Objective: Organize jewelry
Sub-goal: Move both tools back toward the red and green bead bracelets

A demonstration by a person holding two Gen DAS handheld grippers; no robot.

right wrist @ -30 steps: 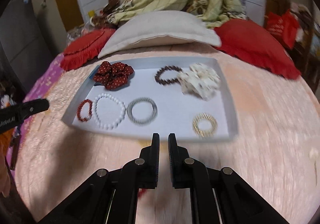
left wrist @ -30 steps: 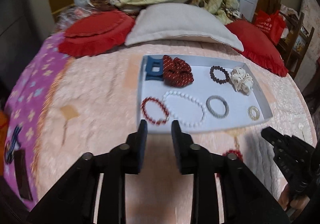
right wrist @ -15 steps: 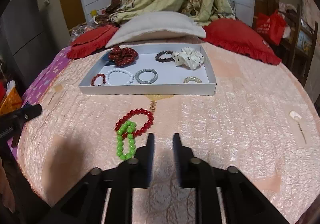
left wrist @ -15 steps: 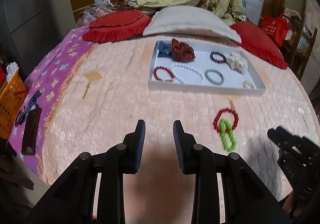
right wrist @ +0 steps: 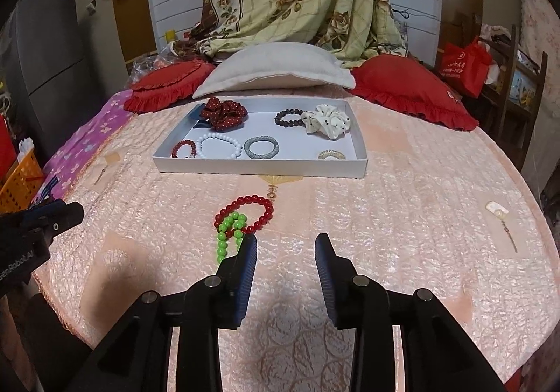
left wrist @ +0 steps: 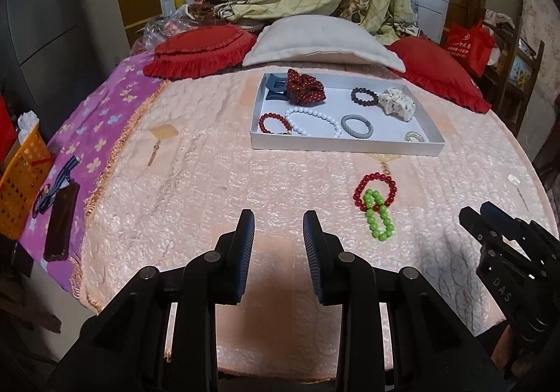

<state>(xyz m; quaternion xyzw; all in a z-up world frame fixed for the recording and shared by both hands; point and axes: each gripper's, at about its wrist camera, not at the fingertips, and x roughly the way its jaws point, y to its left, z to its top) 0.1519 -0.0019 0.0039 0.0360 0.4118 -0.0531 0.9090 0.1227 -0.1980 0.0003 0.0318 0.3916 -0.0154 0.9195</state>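
Right wrist view, right tongs [right wrist: 285, 252] just parted, empty, green bracelet [right wrist: 229, 234] beside left fingertip [right wrist: 248, 252]

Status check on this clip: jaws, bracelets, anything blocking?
Left gripper open, empty. Right gripper empty, jaws just been opening. Red bracelet and green bracelet overlapping on bedspread, outside tray. Nothing in the way.

My left tongs [left wrist: 276, 245] hang parted and empty over the pink bed [left wrist: 210, 182]. Ahead to the right, a red bracelet [left wrist: 375, 189] and a green one [left wrist: 378, 219] overlap, near the white tray [left wrist: 346, 144]. My right tongs [left wrist: 490, 217] poke in at the right edge.
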